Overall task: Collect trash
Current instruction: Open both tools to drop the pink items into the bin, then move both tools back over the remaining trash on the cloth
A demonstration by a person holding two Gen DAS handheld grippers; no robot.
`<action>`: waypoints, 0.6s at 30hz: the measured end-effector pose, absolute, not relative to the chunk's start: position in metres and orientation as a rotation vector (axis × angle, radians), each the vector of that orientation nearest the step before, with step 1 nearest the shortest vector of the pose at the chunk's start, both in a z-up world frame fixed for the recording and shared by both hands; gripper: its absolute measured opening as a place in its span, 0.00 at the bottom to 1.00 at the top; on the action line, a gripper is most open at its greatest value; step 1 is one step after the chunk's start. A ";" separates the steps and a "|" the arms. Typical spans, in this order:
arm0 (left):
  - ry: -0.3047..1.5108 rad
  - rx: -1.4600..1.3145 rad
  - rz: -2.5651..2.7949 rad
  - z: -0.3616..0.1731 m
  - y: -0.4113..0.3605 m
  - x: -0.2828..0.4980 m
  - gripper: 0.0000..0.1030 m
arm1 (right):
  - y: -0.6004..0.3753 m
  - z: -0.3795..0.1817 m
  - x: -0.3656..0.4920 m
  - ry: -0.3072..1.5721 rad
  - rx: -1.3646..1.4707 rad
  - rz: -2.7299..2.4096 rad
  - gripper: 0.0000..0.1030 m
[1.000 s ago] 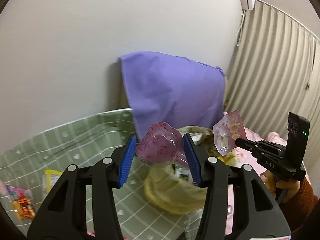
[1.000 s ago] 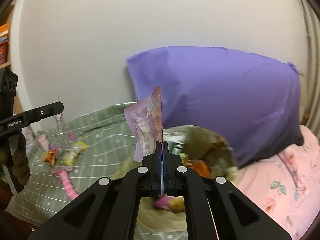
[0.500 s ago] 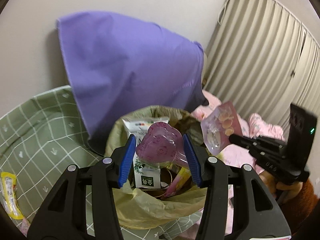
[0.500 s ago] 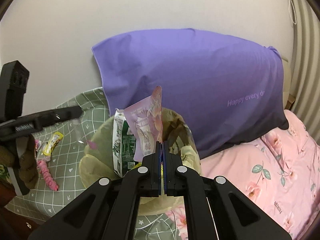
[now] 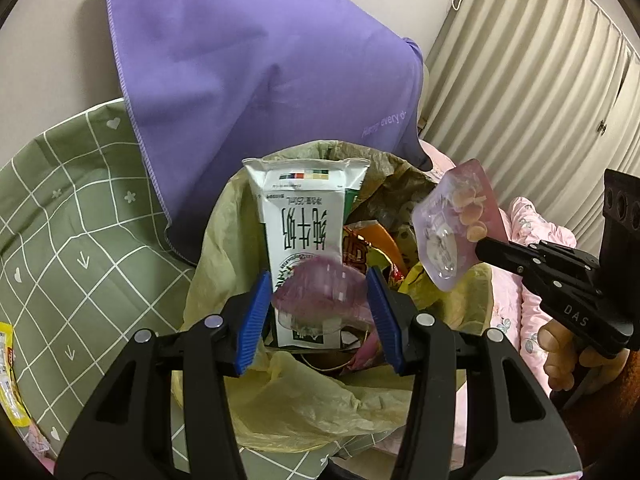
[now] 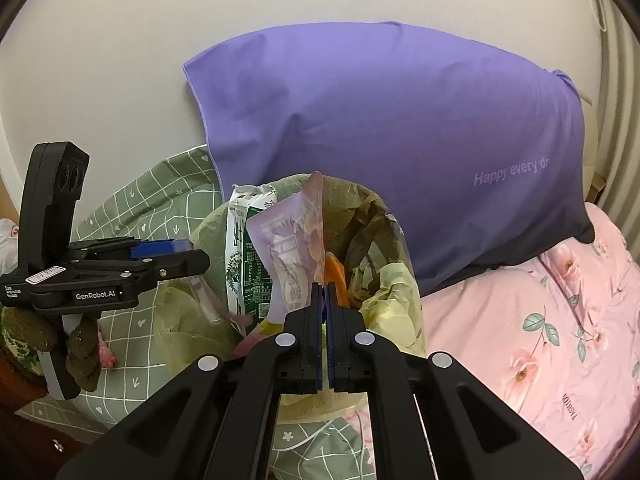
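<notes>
Over the mouth of the yellow-green trash bag (image 5: 280, 400), the left gripper (image 5: 318, 304) has its blue pads spread wide, and a clear pink plastic cup (image 5: 320, 296) lies blurred between them; whether the pads touch it cannot be told. In the right wrist view the same cup (image 6: 208, 300) shows as a clear shape just below the left gripper (image 6: 188, 256), against the bag's near wall. The bag (image 6: 380, 280) stands open on the bed, and a white-and-green milk carton (image 5: 304, 232) stands upright in it, its printed face turned to the left camera; crumpled orange and red wrappers (image 5: 368, 248) lie beside the carton. From the right camera the carton (image 6: 248, 256) rises above the bag's rim. The right gripper (image 6: 324, 300) is closed flat on the lower edge of a pale purple snack pouch (image 6: 292, 256), which it holds upright above the bag's opening. From the left camera, the pouch (image 5: 456, 224) hangs at the tip of the right gripper (image 5: 480, 248), over the bag's right rim. A green checked sheet (image 5: 80, 240) lies under the bag, with a yellow wrapper (image 5: 10, 380) on it at the far left. A purple pillow (image 6: 400, 140) leans against the wall behind the bag, and a pink floral quilt (image 6: 540, 340) lies to the right. Pleated curtains (image 5: 540, 100) hang behind.
</notes>
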State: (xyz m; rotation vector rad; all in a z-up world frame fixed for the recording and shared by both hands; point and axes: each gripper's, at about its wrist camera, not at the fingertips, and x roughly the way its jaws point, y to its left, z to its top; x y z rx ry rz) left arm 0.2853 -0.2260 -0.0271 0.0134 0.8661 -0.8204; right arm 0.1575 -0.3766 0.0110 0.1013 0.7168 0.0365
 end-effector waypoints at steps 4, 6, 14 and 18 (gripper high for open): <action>0.852 0.001 -0.831 -0.025 -0.218 0.287 0.55 | -0.374 0.007 0.163 0.726 0.094 0.026 0.05; 0.838 -0.010 -0.825 -0.022 -0.213 0.287 0.57 | -0.372 0.005 0.166 0.729 0.080 0.011 0.05; 0.817 -0.087 -0.781 -0.012 -0.180 0.281 0.59 | -0.363 0.006 0.168 0.705 0.092 0.028 0.36; 0.803 -0.126 -0.738 -0.011 -0.154 0.277 0.59 | -0.352 0.009 0.168 0.696 0.079 0.030 0.36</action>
